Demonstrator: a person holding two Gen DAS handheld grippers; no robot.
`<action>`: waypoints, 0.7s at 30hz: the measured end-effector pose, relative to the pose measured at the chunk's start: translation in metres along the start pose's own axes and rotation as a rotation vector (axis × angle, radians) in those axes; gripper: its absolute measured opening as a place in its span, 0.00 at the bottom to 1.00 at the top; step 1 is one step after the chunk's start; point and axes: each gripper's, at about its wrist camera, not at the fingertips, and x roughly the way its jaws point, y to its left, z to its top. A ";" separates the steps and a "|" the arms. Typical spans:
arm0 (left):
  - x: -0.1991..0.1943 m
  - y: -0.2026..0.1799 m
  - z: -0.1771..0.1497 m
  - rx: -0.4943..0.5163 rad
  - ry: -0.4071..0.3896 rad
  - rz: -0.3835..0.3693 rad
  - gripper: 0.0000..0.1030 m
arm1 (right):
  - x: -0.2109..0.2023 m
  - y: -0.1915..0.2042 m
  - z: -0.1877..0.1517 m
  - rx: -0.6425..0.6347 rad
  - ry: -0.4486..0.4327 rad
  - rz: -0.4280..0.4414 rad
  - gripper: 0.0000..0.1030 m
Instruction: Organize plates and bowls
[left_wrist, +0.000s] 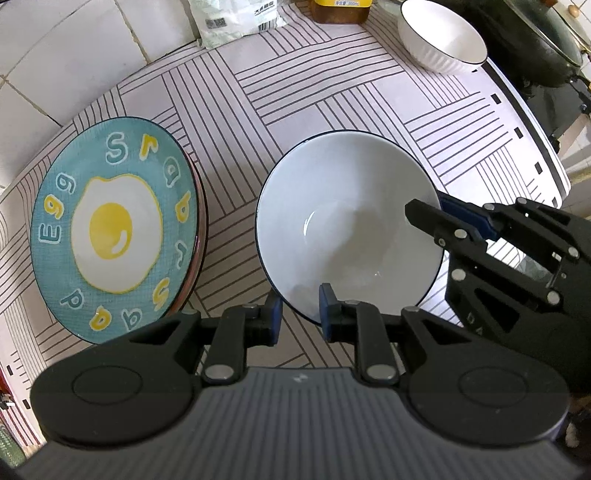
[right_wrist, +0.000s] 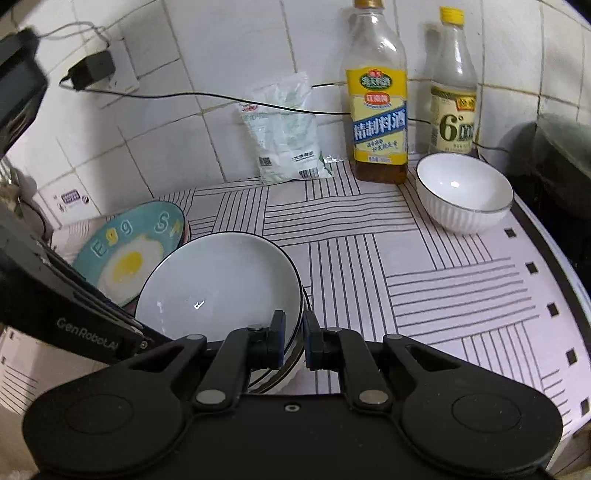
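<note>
Both grippers (left_wrist: 301, 314) (right_wrist: 294, 341) clamp the bowl's (left_wrist: 347, 221) rim

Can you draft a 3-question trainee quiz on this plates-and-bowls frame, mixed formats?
1. True or false: both hand-held grippers grip the rim of the same wide white bowl.
2. Multiple choice: the egg plate lies
A. inside the wide bowl
B. on top of other plates, beside the wide bowl
C. under the ribbed bowl
3. Fill in: the ribbed white bowl stands free near two ____ at the tiled wall.

Key
1. True: the left hand-held gripper pinches the near rim, the right hand-held gripper the side rim.
2. B
3. bottles
</note>
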 end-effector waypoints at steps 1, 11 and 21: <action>0.001 0.001 0.001 -0.003 0.003 -0.002 0.18 | 0.001 0.002 0.000 -0.020 0.001 -0.009 0.13; 0.003 0.000 0.005 0.006 0.023 -0.012 0.19 | 0.005 0.014 0.001 -0.112 0.005 -0.068 0.18; -0.028 0.002 0.003 0.032 -0.020 -0.029 0.27 | -0.030 -0.007 0.003 -0.100 -0.044 -0.033 0.24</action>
